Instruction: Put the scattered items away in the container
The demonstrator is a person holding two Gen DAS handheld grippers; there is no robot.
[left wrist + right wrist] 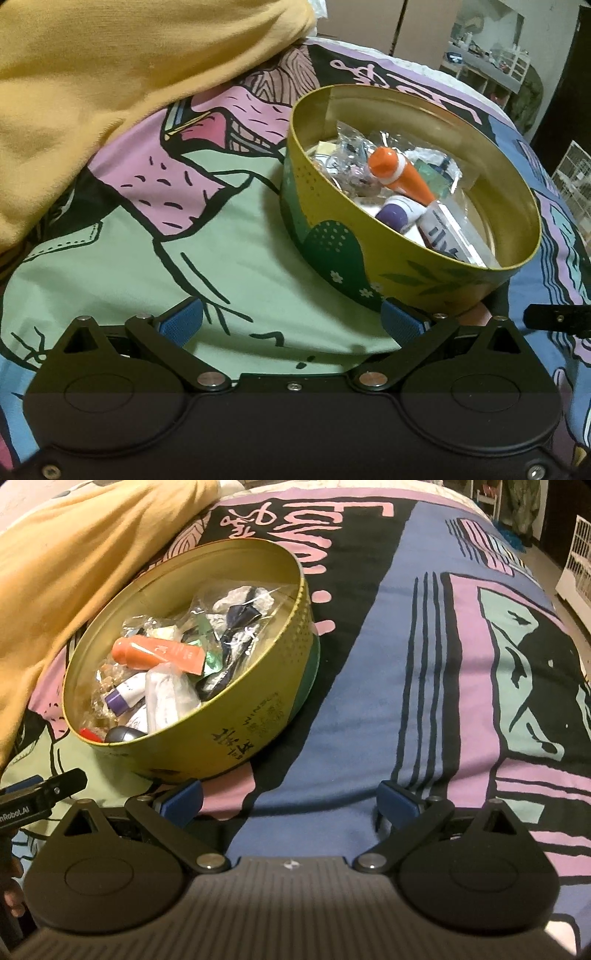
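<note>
Patterned bedspread: round yellow tin (crammed full).

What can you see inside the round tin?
Inside the round tin: an orange tube, a purple-capped tube, a grey oval object and clear plastic packets. Whatever lies beneath them is covered.

A bed covered by a printed cotton bedspread in green, pink, purple, blue and black carries everything. Directly on it rests a round yellow-and-green metal tin, tilted on the soft cloth. A rumpled mustard-yellow blanket lies heaped beside the tin, overlapping the bedspread
</note>
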